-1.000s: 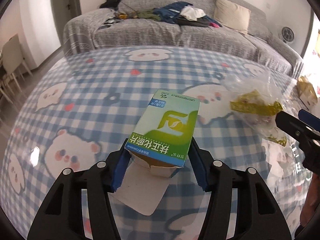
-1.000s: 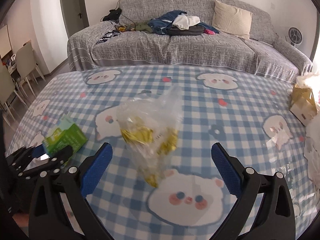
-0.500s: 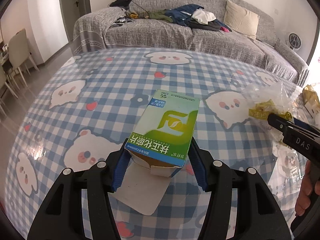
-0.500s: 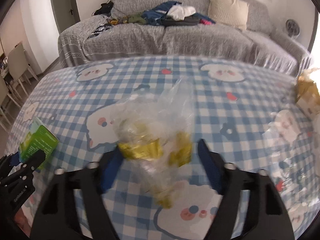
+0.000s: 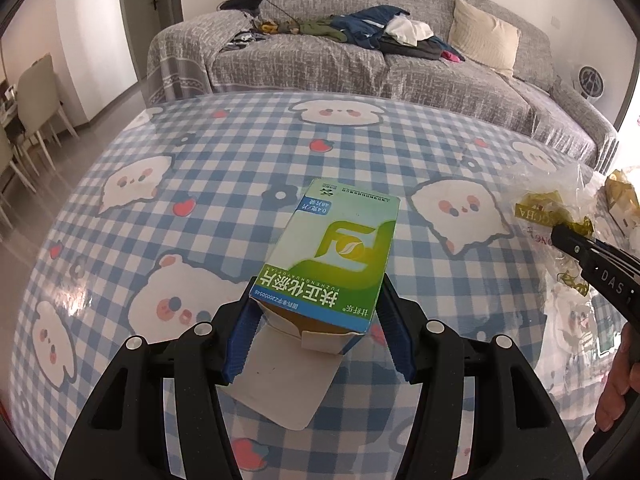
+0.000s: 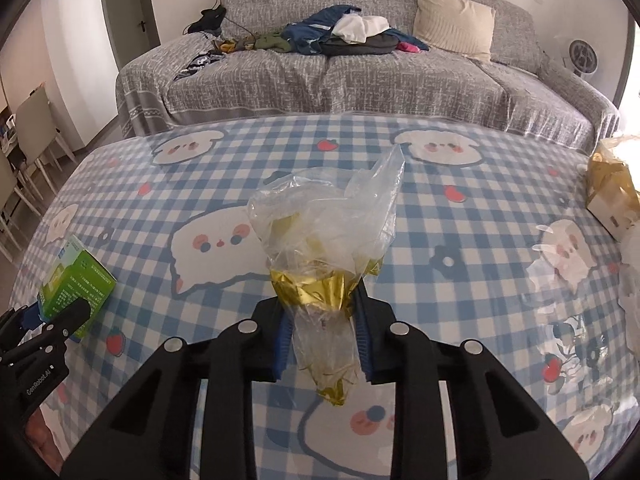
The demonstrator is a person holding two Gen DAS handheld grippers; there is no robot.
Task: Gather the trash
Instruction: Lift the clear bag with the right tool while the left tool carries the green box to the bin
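Left-wrist view first: my left gripper [image 5: 316, 320] is clenched on the green and white carton [image 5: 332, 256], its blue pads [image 5: 240, 340] pressing the carton's near end from both sides. I see the carton reaching forward from the jaws, printed face up, its open end toward me with a white flap [image 5: 288, 380] hanging down below the fingers. Under it lies the blue checked tablecloth [image 5: 200, 152] with its white animal faces. Off to the right of my tongs I can see the other gripper's black finger coming in from the frame edge, its tip against the clear plastic bag [image 5: 556, 208] with gold foil inside, and part of a hand [image 5: 620, 384] behind it. Beyond the table, straight ahead, stands the grey sofa [image 5: 360, 64] strewn with clothes. Turning to the right-wrist view: my right gripper [image 6: 322, 340] has the clear plastic bag [image 6: 324, 232] between its jaws, which are closing, the blue pads [image 6: 362, 340] already squeezing the lower part of the bag on either side. I see the bag's crumpled top billowing up ahead of the fingertips and a gold tail drooping below them. Far to the left of these tongs the left gripper [image 6: 52, 316] shows at the frame edge with the green carton [image 6: 76, 280] in it. Well to the right, near the table edge, sits a gold and white box [image 6: 612, 200].
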